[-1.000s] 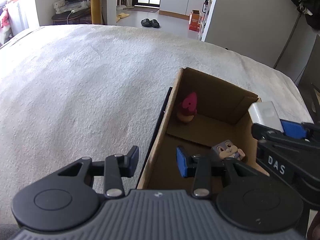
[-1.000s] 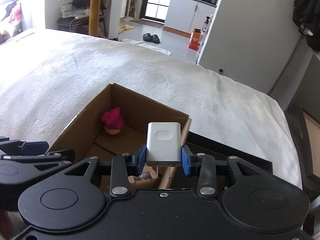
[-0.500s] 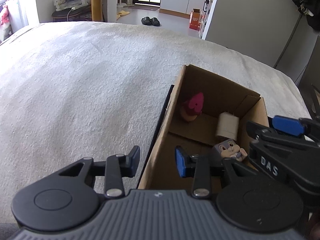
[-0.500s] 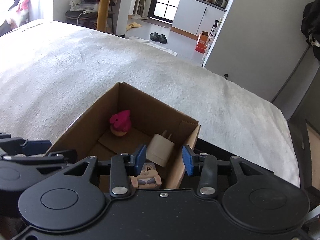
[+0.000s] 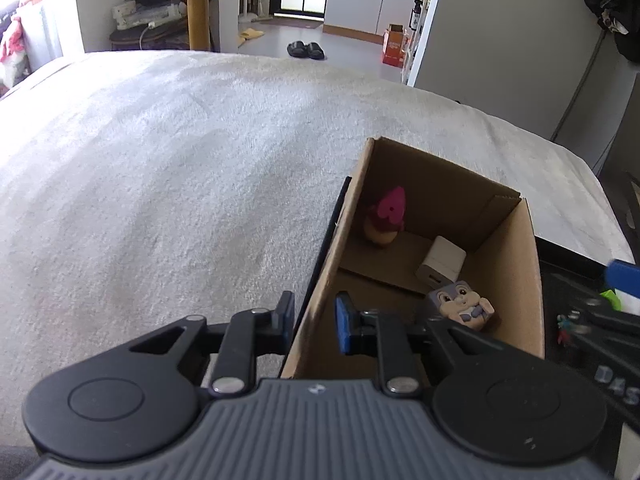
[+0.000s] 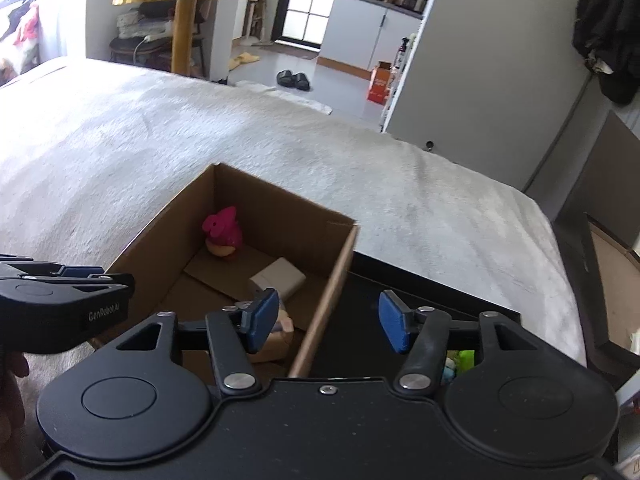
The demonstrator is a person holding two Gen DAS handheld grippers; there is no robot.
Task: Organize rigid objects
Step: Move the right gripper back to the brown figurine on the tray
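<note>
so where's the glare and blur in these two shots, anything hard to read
Left wrist view: sunlight washes out the blanket at far left, and the cardboard box interior is shadowed yet legible. Right wrist view: window glare top left, strong fisheye curvature, slight softness on the white charger.

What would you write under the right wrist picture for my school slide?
The right hand-held gripper, open and empty, hangs over a cardboard box holding a white charger and pink toy.
</note>
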